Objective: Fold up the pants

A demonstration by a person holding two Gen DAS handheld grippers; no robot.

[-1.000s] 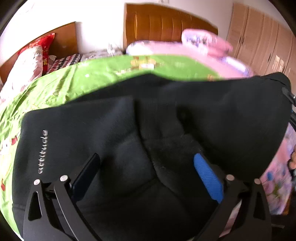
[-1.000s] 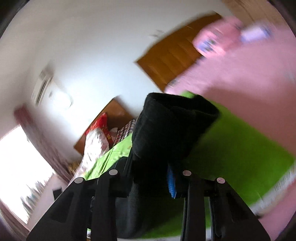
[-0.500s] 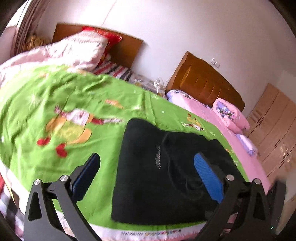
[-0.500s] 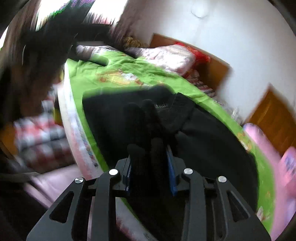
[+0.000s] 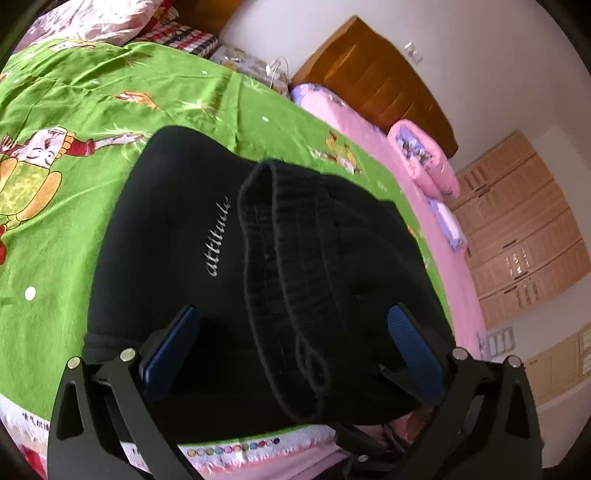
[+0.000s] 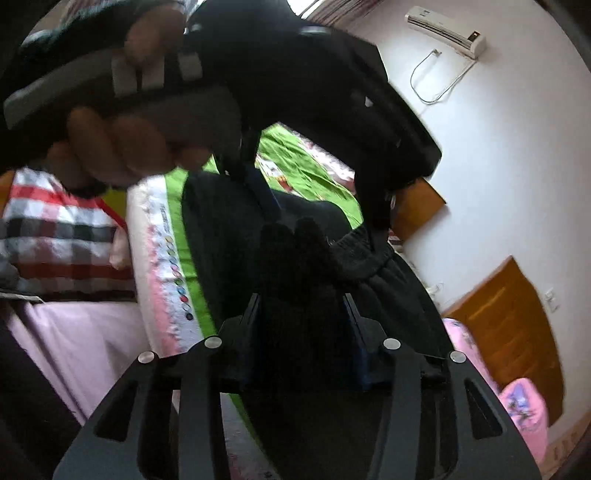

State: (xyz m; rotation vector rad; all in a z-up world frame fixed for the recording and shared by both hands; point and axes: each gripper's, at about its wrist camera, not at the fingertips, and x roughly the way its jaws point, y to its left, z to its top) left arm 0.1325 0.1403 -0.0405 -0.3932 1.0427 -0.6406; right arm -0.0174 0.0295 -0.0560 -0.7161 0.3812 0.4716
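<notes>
- Bedroom surroundings are seen from the left wrist: a green cartoon-print bedspread is spread over the near bed; a wooden headboard stands against the white wall; a pink rolled quilt lies on the pink sheet of the far bed; a pale wooden wardrobe fills the right side.
- The black pants are laid folded on the bedspread near its fringed front edge; silver lettering "attitude" is shown on the upper layer; the ribbed waistband is draped across the top, towards the right.
- The left gripper is held above the pants with its jaws spread wide; nothing is gripped between its blue pads.
- From the right wrist, the same bed edge is seen at a tilt; an air conditioner is mounted high on the white wall; a checked cloth lies at the left.
- The right gripper is shown with its jaws opening; a bunch of black pants fabric is between them; whether the pads press on it cannot be told, as that area is dark.
- The left gripper's body and the person's hand holding it are seen blurred across the upper left.
</notes>
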